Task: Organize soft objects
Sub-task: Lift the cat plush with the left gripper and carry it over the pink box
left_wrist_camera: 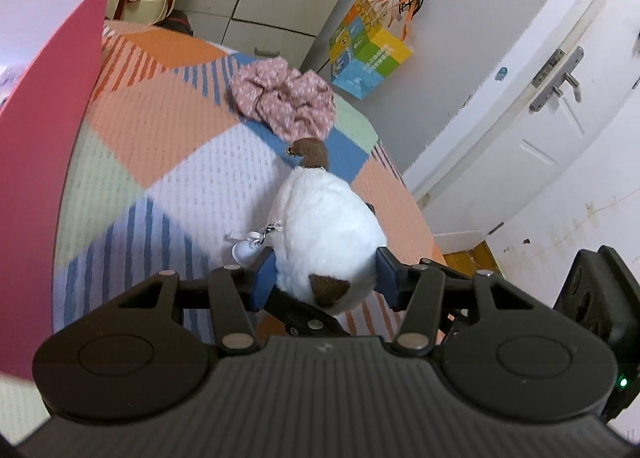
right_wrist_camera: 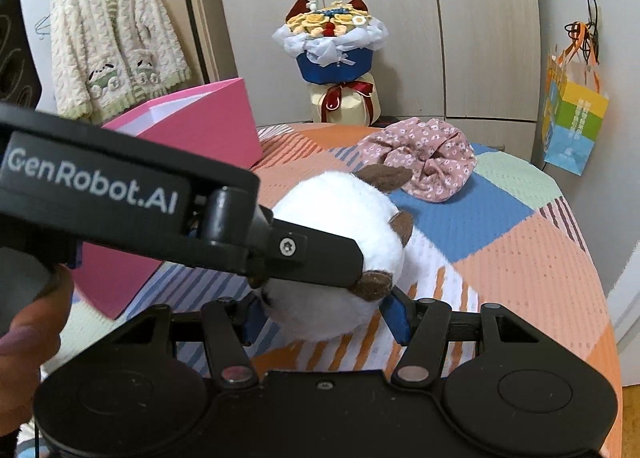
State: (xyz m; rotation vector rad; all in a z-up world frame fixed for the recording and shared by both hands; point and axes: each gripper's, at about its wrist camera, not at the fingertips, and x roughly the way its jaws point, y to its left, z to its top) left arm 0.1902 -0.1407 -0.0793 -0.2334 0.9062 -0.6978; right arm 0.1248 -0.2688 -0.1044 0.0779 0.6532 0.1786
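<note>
A white plush toy with brown ears (left_wrist_camera: 328, 226) is held above the patchwork bed. My left gripper (left_wrist_camera: 326, 278) is shut on the plush, its blue pads pressing both sides. In the right wrist view the same plush (right_wrist_camera: 340, 242) sits between the blue pads of my right gripper (right_wrist_camera: 326, 318), which also closes on it, while the left gripper's black finger (right_wrist_camera: 312, 254) crosses in front. A pink floral fabric bundle (left_wrist_camera: 284, 98) lies further back on the bed; it also shows in the right wrist view (right_wrist_camera: 420, 154).
A pink open box (right_wrist_camera: 200, 138) stands on the bed at left; its wall fills the left of the left wrist view (left_wrist_camera: 48, 158). A bouquet (right_wrist_camera: 332, 54) stands against the wardrobe. A colourful bag (right_wrist_camera: 572, 130) hangs on the wall. A cardigan (right_wrist_camera: 116, 46) hangs at left. The door (left_wrist_camera: 540, 98) is right.
</note>
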